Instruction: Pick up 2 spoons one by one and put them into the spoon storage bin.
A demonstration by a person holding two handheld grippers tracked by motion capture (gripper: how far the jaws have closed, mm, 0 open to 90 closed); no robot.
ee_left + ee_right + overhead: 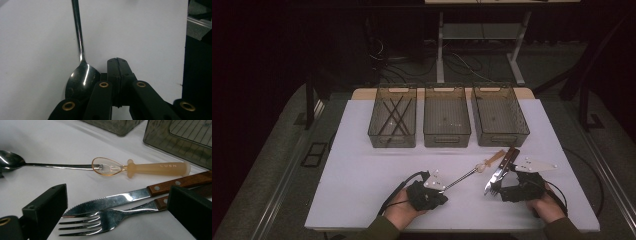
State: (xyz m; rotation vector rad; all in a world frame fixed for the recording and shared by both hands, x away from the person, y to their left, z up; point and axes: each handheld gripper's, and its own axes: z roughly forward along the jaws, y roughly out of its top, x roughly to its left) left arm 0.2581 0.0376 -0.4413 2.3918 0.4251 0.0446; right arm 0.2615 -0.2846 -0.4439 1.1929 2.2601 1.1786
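Evidently the sorting of cutlery was under way; three clear bins stood in a row at the far edge of the white table, and the left bin already held dark sticks, chopsticks by the look of them, while the other two seemed bare. The left gripper rested on the table with its jaws pressed fully together and nothing between them; the metal spoon lay just beside them, bowl toward the gripper, handle pointing away toward an orange plastic spoon; my guess was that the closed jaws were there to nudge or steady it rather than lift it. The right gripper had its jaws spread wide, holding nothing; they stood on either side of the fork, whose tines faced the person, with the knife lying close alongside; both had wooden handles; that stance suited a grab at the fork, I judged.
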